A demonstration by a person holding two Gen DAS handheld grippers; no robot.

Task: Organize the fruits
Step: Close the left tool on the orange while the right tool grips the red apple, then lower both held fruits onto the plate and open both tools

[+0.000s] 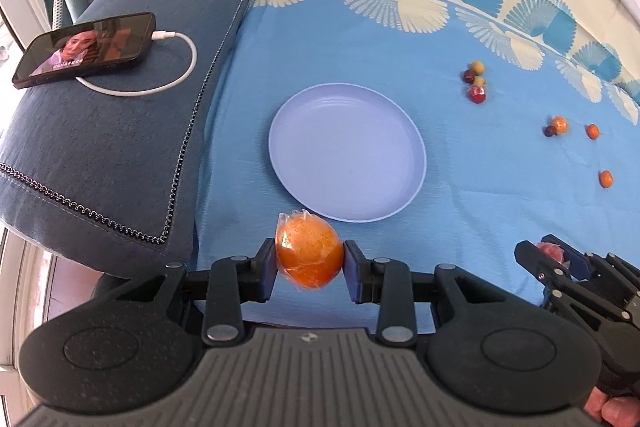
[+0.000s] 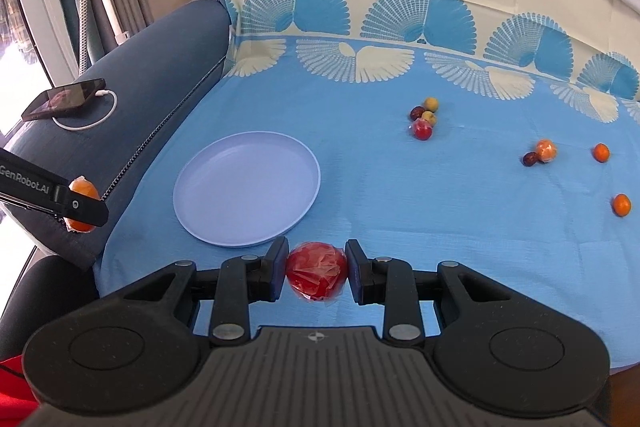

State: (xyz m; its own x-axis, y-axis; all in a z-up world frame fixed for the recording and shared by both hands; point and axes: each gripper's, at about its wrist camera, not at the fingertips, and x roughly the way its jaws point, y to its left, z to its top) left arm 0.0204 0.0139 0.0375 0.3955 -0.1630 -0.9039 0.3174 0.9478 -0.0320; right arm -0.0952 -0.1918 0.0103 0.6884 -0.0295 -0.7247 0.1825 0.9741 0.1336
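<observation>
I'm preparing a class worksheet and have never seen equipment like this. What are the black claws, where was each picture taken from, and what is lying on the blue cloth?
Each claw is a hand-held two-finger gripper with a camera looking along its fingers; one picture comes from each. The left gripper clamps a wrapped orange fruit. The right gripper clamps a wrapped red fruit. On the blue cloth lie an empty pale plate and small scattered fruits. A phone rests on the armrest.

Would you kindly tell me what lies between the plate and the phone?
In both wrist views, only blue bedcloth and the dark blue cushion separate the plate from the phone.
</observation>
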